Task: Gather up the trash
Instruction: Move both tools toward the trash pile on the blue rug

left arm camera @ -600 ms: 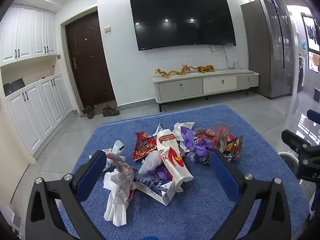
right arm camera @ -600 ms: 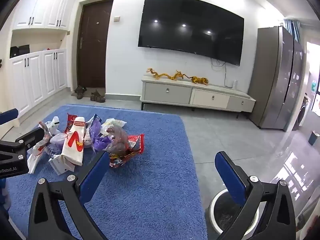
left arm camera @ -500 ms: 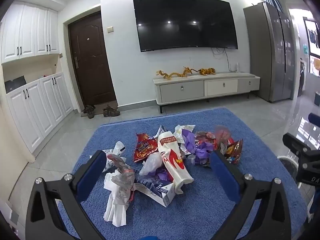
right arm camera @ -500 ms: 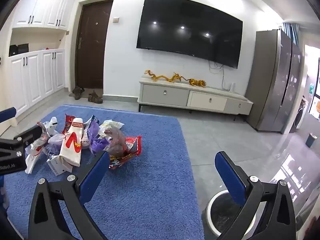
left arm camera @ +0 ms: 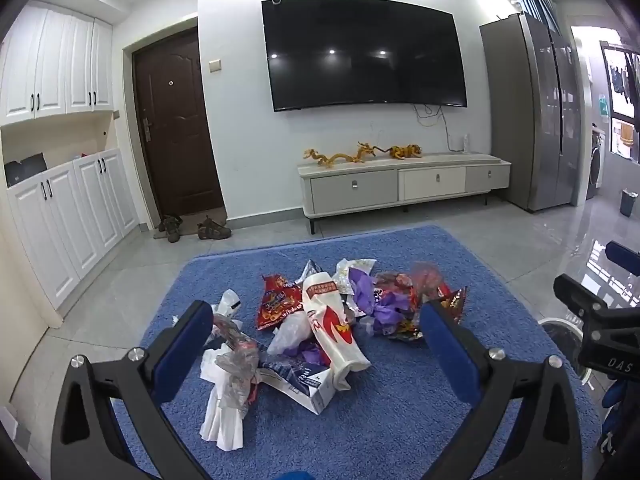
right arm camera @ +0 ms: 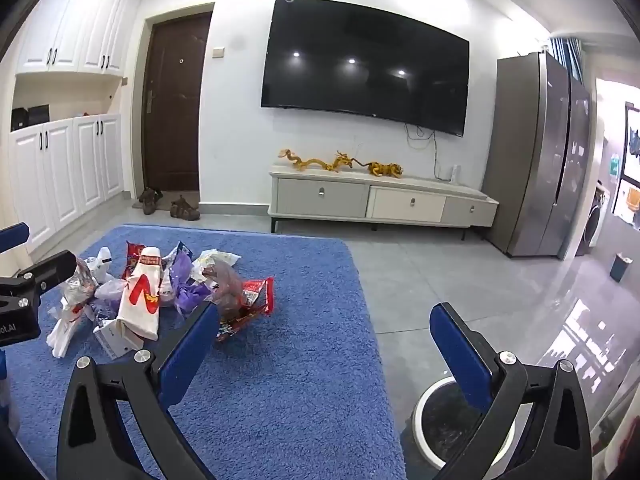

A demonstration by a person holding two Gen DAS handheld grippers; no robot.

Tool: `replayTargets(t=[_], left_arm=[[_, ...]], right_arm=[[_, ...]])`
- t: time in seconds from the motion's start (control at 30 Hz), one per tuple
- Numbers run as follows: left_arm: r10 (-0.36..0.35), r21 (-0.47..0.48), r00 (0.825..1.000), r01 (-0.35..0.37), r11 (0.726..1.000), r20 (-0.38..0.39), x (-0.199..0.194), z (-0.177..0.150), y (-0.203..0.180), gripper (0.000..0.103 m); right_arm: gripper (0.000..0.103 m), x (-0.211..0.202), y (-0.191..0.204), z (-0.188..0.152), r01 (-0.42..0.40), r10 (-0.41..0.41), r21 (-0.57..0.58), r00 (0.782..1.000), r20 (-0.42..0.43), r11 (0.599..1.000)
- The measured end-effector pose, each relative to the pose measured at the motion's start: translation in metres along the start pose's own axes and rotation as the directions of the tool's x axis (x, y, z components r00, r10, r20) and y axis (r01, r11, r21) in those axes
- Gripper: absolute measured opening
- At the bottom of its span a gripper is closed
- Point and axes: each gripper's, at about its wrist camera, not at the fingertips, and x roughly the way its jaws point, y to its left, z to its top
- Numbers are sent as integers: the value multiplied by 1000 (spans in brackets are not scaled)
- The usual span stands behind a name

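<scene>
Left tongs (left arm camera: 314, 334) gape wide and empty above the trash pile (left arm camera: 320, 328), heaped mid-way across the blue rug (left arm camera: 400, 420). Right tongs (right arm camera: 324, 336) also spread empty; white-rimmed bin (right arm camera: 432, 420) stands just off the rug's right edge.

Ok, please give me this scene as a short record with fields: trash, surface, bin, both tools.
trash: pile of wrappers and bags, nothing picked up yet
surface: blue rug
bin: white-rimmed bin on the tile floor, beside the rug's right edge
left tool: open, empty, pointed at the pile
right tool: open, empty, right of the pile
</scene>
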Motion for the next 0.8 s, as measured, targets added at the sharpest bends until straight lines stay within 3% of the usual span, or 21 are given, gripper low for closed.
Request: replayTargets(t=[0.33, 0.8], left_arm=[[52, -32, 999, -52, 998, -5, -10, 5, 8, 103], [113, -44, 992, -110, 993, 62, -35, 2, 19, 103]], right_arm=[[103, -12, 4, 1, -33, 33, 18, 999, 33, 999], [103, -33, 6, 7, -60, 58, 22, 995, 79, 998]])
